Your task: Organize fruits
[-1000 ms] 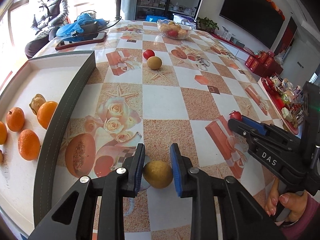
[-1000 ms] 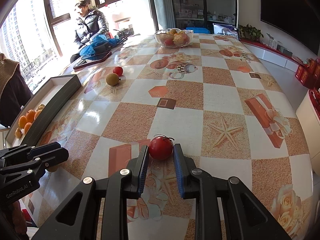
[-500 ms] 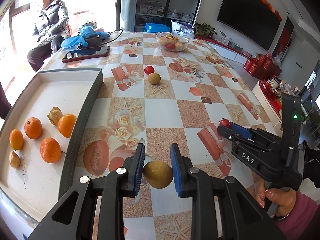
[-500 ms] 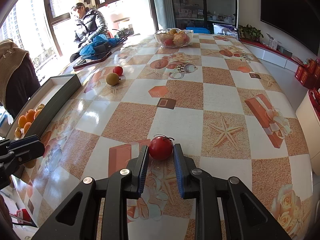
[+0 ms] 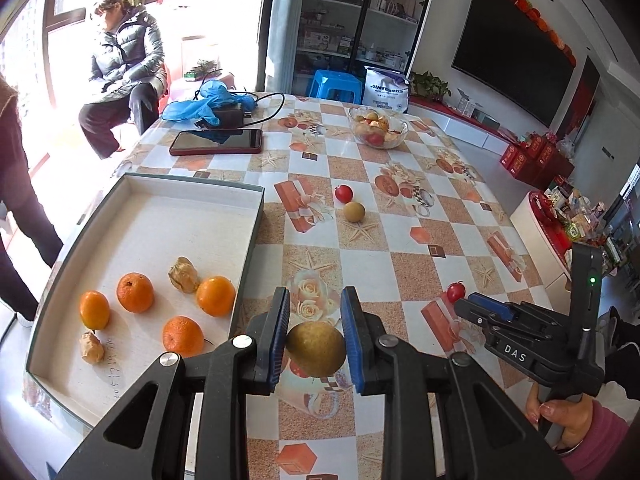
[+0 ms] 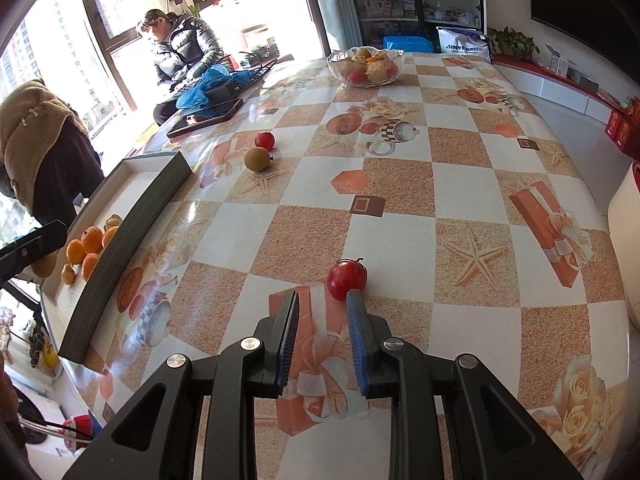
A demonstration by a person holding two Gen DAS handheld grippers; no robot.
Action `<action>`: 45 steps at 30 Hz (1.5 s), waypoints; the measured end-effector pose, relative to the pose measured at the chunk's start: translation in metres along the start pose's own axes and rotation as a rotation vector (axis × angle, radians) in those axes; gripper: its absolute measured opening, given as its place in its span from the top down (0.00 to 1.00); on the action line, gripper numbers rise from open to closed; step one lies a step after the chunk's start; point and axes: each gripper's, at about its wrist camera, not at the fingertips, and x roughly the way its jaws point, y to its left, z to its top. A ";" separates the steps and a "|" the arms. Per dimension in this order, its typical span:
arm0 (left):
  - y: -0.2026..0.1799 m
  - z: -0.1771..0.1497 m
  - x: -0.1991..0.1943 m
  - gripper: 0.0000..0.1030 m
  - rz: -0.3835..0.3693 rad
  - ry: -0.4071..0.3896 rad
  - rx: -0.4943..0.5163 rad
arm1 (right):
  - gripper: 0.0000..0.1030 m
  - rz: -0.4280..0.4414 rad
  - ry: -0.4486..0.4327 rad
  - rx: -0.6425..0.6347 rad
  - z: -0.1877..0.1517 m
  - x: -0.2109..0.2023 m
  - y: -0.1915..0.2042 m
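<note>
A brown pear (image 5: 316, 349) sits pinched between the blue pads of the left tongs (image 5: 315, 320), held up above the patterned table (image 5: 400, 272), beside the right wall of the white tray (image 5: 252, 236). The right tongs (image 6: 322, 312) are spread with nothing between them; a red tomato (image 6: 346, 279) rests on the table just past their right fingertip (image 6: 354, 304), touching or nearly touching it.

In the tray lie four oranges (image 5: 135, 292) and two dried, husk-like fruits (image 5: 184, 274), all toward its near end. Farther up the table, a second red tomato (image 5: 343, 193) and a second brown pear (image 5: 354, 211) sit just beside each other. Beyond them stand a glass bowl of fruit (image 5: 378, 132) and a dark phone (image 5: 216, 141).
</note>
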 end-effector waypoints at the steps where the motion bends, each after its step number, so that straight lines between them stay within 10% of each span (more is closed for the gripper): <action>1: 0.002 0.003 -0.001 0.72 -0.003 0.002 -0.004 | 0.75 0.006 -0.001 -0.003 0.003 -0.002 0.003; 19: 0.078 0.085 -0.073 0.72 0.122 -0.184 -0.096 | 0.75 0.233 -0.038 -0.075 0.084 -0.030 0.075; 28: 0.136 0.051 -0.011 0.72 0.189 -0.029 -0.197 | 0.75 0.312 0.050 -0.129 0.103 0.016 0.131; 36: 0.141 0.033 0.018 0.72 0.167 0.025 -0.210 | 0.74 0.104 0.105 -0.121 0.082 0.029 0.092; 37: 0.139 0.032 0.019 0.72 0.166 0.025 -0.200 | 0.72 0.060 0.108 -0.102 0.077 0.027 0.075; 40: 0.134 0.030 0.023 0.72 0.151 0.031 -0.187 | 0.14 -0.058 0.117 -0.031 0.055 0.025 0.024; 45: 0.126 0.030 0.029 0.72 0.139 0.041 -0.176 | 0.20 -0.096 0.129 0.039 0.029 0.030 -0.016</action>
